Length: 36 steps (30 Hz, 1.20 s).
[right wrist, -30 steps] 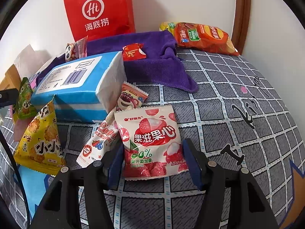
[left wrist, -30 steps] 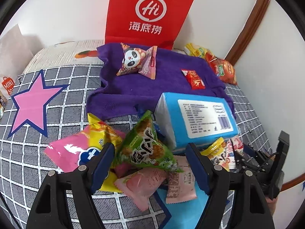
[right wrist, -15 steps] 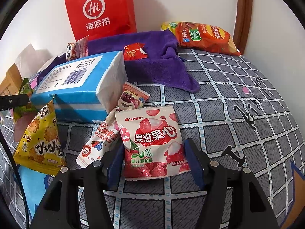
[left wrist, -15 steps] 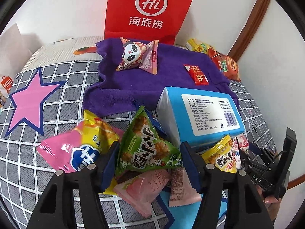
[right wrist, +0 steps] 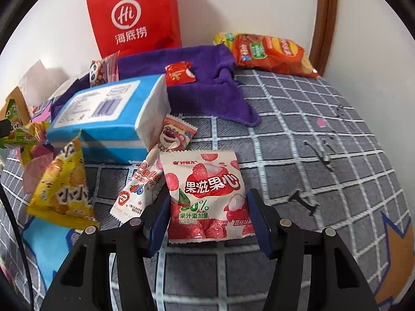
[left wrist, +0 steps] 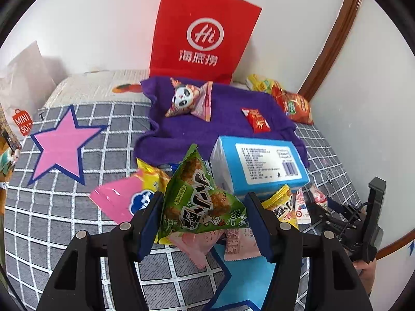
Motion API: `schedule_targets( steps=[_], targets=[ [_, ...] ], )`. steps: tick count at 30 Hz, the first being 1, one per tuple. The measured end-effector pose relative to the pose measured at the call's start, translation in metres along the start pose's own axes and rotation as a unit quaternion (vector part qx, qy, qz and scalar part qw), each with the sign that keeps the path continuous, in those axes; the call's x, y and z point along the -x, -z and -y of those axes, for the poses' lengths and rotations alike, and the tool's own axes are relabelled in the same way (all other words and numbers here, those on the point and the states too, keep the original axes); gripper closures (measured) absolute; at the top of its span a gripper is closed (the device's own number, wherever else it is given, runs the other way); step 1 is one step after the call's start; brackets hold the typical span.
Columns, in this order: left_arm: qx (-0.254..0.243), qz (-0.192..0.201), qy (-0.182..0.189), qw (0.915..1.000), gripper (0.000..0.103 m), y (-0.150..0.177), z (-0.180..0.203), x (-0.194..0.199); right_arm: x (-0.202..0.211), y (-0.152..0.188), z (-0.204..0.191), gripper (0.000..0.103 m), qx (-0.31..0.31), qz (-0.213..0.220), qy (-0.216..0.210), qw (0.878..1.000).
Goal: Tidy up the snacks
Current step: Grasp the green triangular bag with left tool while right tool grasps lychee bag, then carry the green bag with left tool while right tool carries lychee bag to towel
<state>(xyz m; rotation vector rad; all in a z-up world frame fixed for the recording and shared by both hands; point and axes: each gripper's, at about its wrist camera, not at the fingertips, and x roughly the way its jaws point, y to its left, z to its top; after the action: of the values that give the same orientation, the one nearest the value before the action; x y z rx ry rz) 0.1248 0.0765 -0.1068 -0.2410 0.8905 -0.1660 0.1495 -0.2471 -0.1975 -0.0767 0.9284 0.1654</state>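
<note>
My left gripper is shut on a green triangular snack bag and holds it above the pile of packets on the checked bed cover. A pink packet and a pink-and-yellow bag lie under it. In the right wrist view, a pink-and-white lychee candy bag lies flat on the cover between the fingers of my right gripper. Those jaws are closing, and the pads stand at the bag's side edges while the bag stays unbent.
A blue tissue pack sits mid-bed beside a purple towel carrying a panda snack and a small red packet. A red paper bag stands against the wall. Orange chips lie far right, a yellow bag left.
My left gripper closed on the green bag and raised it off the pile. My right gripper's fingers came in closer to the lychee bag's edges without the hand shifting.
</note>
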Motion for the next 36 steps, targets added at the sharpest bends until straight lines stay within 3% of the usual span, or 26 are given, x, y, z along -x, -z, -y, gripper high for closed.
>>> schedule_targets(
  steps=[6, 12, 14, 17, 19, 22, 24, 25, 26, 28, 36],
  targets=[
    [-0.01, 0.018, 0.006, 0.9998, 0.042, -0.021, 0.012, 0.008, 0.032, -0.022, 0.003, 0.046, 0.007, 0.029, 0.02, 0.999],
    [-0.028, 0.039, 0.002, 0.9988, 0.042, -0.052, 0.028, 0.018, 0.058, -0.071, -0.003, 0.048, 0.001, 0.054, 0.019, 0.998],
    [-0.035, 0.046, -0.004, 0.9984, 0.042, -0.066, 0.033, 0.021, 0.067, -0.092, -0.006, 0.076, -0.002, 0.067, 0.016, 0.998],
    [-0.041, 0.055, -0.005, 0.9976, 0.042, -0.084, 0.038, 0.022, 0.071, -0.121, -0.011, 0.082, -0.014, 0.066, -0.002, 0.998],
    [-0.043, 0.057, -0.005, 0.9974, 0.042, -0.092, 0.04, 0.021, 0.067, -0.134, -0.018, 0.091, -0.001, 0.073, -0.016, 0.997],
    [-0.048, 0.058, -0.001, 0.9972, 0.042, -0.096, 0.04, 0.017, 0.048, -0.14, -0.022, 0.091, 0.008, 0.043, -0.013, 0.999],
    [-0.046, 0.056, 0.001, 0.9974, 0.042, -0.097, 0.038, 0.013, 0.037, -0.135, -0.016, 0.09, -0.001, 0.033, -0.022, 0.999],
    [-0.044, 0.052, 0.002, 0.9977, 0.042, -0.096, 0.037, 0.01, 0.033, -0.13, -0.013, 0.083, -0.001, 0.029, -0.022, 0.999],
    [-0.044, 0.049, 0.002, 0.9978, 0.042, -0.096, 0.036, 0.008, 0.029, -0.124, -0.01, 0.066, 0.001, 0.026, -0.022, 0.999],
    [-0.044, 0.043, 0.001, 0.9981, 0.042, -0.093, 0.034, 0.002, 0.02, -0.106, -0.004, 0.045, 0.009, 0.021, -0.016, 1.0],
    [-0.026, 0.017, 0.007, 0.9995, 0.042, -0.082, 0.027, -0.013, -0.025, -0.045, 0.02, 0.044, -0.001, -0.045, -0.022, 0.999]
  ],
)
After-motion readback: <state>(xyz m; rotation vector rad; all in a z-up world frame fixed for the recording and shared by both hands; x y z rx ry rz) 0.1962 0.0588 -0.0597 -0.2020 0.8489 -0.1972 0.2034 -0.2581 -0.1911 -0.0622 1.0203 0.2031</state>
